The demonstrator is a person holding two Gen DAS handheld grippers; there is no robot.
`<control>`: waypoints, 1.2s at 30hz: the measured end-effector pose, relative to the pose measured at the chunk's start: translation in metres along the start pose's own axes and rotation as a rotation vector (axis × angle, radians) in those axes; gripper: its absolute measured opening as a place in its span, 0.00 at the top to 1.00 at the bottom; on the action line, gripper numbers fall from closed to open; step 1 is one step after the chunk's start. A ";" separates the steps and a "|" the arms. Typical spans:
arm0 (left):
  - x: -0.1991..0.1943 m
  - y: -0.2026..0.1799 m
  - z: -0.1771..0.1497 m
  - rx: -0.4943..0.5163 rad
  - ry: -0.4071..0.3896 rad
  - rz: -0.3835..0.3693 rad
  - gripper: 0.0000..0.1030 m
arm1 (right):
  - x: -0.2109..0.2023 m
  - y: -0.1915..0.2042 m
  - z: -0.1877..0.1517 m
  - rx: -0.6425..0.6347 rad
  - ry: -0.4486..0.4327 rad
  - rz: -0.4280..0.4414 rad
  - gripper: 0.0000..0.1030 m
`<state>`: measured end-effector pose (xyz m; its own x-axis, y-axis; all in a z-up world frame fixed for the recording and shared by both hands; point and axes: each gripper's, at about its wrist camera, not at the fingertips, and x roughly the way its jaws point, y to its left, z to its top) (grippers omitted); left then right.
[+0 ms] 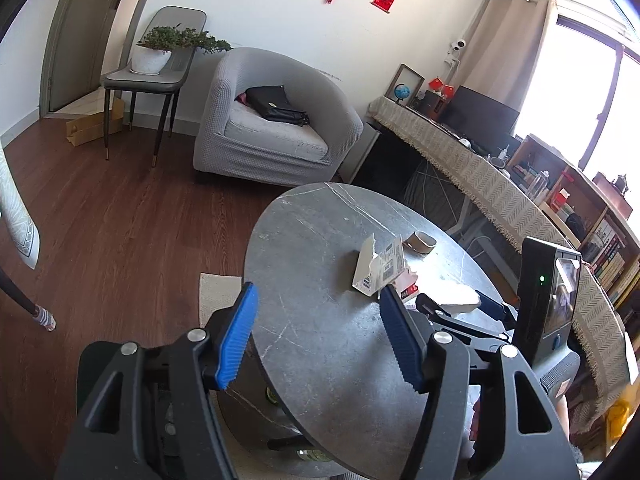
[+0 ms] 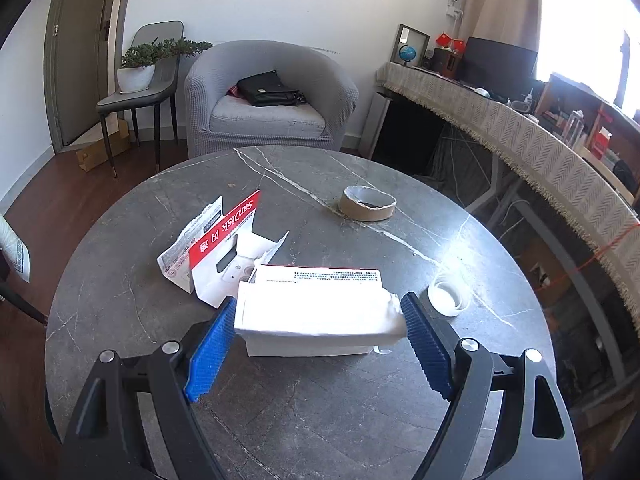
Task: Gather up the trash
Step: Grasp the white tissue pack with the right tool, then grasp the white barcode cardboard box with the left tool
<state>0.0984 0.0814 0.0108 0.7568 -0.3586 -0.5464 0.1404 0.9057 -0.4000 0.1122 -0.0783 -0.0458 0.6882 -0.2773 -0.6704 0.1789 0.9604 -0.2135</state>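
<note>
My right gripper (image 2: 316, 344) has its jaws wide, one on each side of the crushed white cardboard box (image 2: 320, 312) on the round grey marble table (image 2: 320, 420). The blue pads (image 2: 210, 356) look just beside its ends; I cannot tell if they touch, so I judge it is not gripped yet. Beyond the jaws stand the torn red-and-white card package (image 2: 216, 252) and a brown tape core (image 2: 367, 203). My left gripper (image 1: 320, 336) is open over the table edge with nothing between its jaws, probably waiting for the card.
</note>
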 end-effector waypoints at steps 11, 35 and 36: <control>0.041 -0.030 0.013 0.203 0.060 -0.055 0.26 | 0.012 -0.021 0.011 0.027 0.029 0.169 0.26; 0.165 -0.101 0.004 0.418 0.337 0.089 0.22 | 0.006 -0.130 0.023 0.241 -0.001 0.279 0.26; 0.169 -0.101 0.004 0.412 0.349 0.104 0.22 | 0.006 -0.131 0.023 0.244 -0.001 0.283 0.26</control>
<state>0.2148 -0.0698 -0.0384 0.5332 -0.2525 -0.8075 0.3674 0.9288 -0.0478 0.1085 -0.2055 -0.0053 0.7351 -0.0003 -0.6779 0.1441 0.9772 0.1559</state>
